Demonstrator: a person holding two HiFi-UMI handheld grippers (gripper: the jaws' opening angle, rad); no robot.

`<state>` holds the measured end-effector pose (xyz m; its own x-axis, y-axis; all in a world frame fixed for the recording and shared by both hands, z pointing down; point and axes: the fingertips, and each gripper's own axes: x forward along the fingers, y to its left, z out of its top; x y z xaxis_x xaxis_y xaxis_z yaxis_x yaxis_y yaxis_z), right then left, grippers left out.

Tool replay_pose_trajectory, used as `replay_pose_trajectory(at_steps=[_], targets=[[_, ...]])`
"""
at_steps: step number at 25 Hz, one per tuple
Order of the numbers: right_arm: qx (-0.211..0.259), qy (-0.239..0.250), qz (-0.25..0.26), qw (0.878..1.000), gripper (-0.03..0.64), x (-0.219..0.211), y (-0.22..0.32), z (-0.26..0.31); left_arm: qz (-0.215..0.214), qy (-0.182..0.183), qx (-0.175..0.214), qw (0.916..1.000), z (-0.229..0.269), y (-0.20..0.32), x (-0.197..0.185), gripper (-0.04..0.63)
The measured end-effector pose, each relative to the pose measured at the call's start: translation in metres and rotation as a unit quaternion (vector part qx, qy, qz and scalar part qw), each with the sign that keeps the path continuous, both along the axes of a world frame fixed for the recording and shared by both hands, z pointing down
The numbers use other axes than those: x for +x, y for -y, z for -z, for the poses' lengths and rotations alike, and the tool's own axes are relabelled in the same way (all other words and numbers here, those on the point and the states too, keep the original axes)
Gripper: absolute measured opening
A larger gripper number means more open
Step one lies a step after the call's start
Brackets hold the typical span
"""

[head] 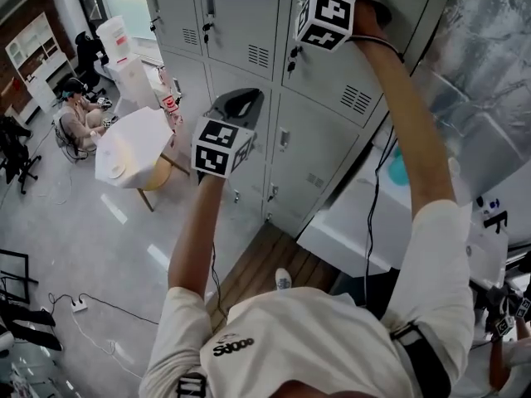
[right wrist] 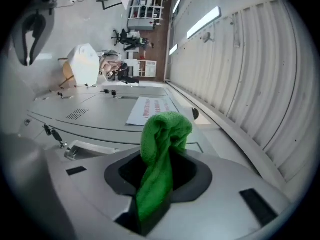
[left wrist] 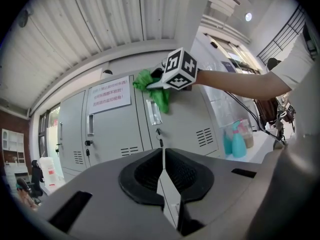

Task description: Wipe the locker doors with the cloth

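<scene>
Your right gripper [right wrist: 159, 194] clenched on the green cloth [right wrist: 162, 144], high on the locker door [left wrist: 192, 116] beside its paper notice [left wrist: 107, 95], left gripper [left wrist: 163, 176] pressed together empty below, teal spray bottle [left wrist: 239, 143] further right.

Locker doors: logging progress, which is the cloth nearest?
The top-row door right of the one bearing the paper notice; the right gripper holds the green cloth there.
</scene>
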<state>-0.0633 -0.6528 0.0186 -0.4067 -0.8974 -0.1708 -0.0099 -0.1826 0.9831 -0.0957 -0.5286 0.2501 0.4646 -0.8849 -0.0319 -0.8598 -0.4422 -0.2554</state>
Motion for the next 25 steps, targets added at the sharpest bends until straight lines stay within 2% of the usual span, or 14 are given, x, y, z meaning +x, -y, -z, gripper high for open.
replay_pose_trajectory(at_steps=[3,8,13,18,25], targets=[[-0.006,-0.023,0.001,1.0,0.103,-0.002,0.003,-0.038,0.005,-0.004,-0.01,0.9999,-0.01,-0.001,-0.006,0.031],[0.035,-0.047,-0.002,0.998,0.091,0.004,-0.002,-0.069,0.0,-0.009,-0.018,0.9998,-0.02,-0.003,0.001,0.031],[0.007,-0.083,-0.028,0.996,0.092,0.017,-0.006,-0.1,-0.011,-0.015,-0.024,0.9995,-0.027,-0.003,0.013,0.031],[-0.023,-0.103,-0.031,0.994,0.092,0.03,-0.008,-0.147,-0.021,-0.018,-0.03,0.9992,-0.034,-0.005,0.023,0.031],[-0.037,-0.108,-0.04,0.993,0.092,0.043,-0.012,-0.199,-0.027,-0.019,-0.044,0.9985,-0.051,-0.006,0.02,0.031]])
